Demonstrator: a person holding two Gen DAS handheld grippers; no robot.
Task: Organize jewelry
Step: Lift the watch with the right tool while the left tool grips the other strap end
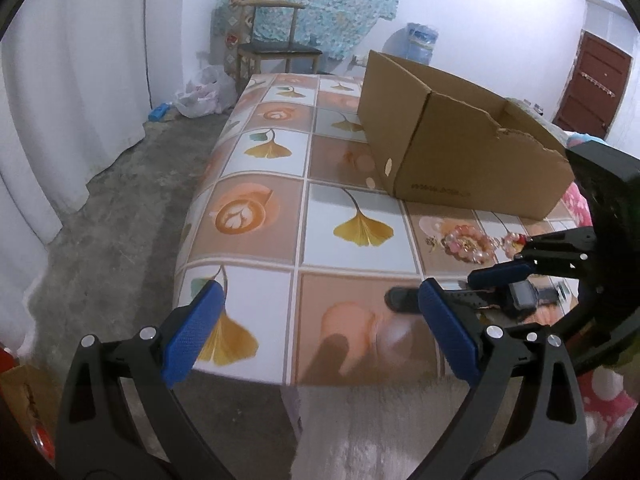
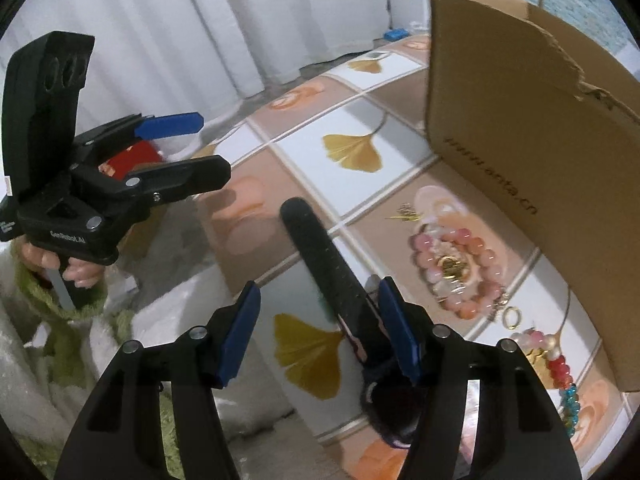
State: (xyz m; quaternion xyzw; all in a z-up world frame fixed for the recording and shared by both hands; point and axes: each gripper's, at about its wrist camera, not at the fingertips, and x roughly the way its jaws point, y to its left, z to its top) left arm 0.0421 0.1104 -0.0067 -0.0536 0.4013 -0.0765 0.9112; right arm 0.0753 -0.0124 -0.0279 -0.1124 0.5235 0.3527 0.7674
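Note:
A black wristwatch [image 2: 324,264] lies on the patterned tablecloth [image 2: 360,120], its strap pointing away. My right gripper [image 2: 320,332] straddles it, jaws apart; the strap runs close along the right pad [image 2: 396,332] and well clear of the left one. Beside it lie a pink bead bracelet [image 2: 424,256], a small gold ring [image 2: 512,316] and a red-and-blue bead bracelet [image 2: 560,372]. The left wrist view shows the watch [image 1: 404,300], the pink bracelet [image 1: 468,244] and the right gripper [image 1: 516,260]. My left gripper [image 1: 320,320] hangs open over the table's front edge, holding nothing.
An open cardboard box [image 1: 460,140] stands on the table just behind the jewelry. White fluffy fabric [image 1: 380,432] lies at the front edge. A chair [image 1: 276,48], a plastic bag [image 1: 204,92] and a water bottle [image 1: 420,40] stand beyond the table. A hand [image 2: 76,272] holds the left gripper [image 2: 212,144].

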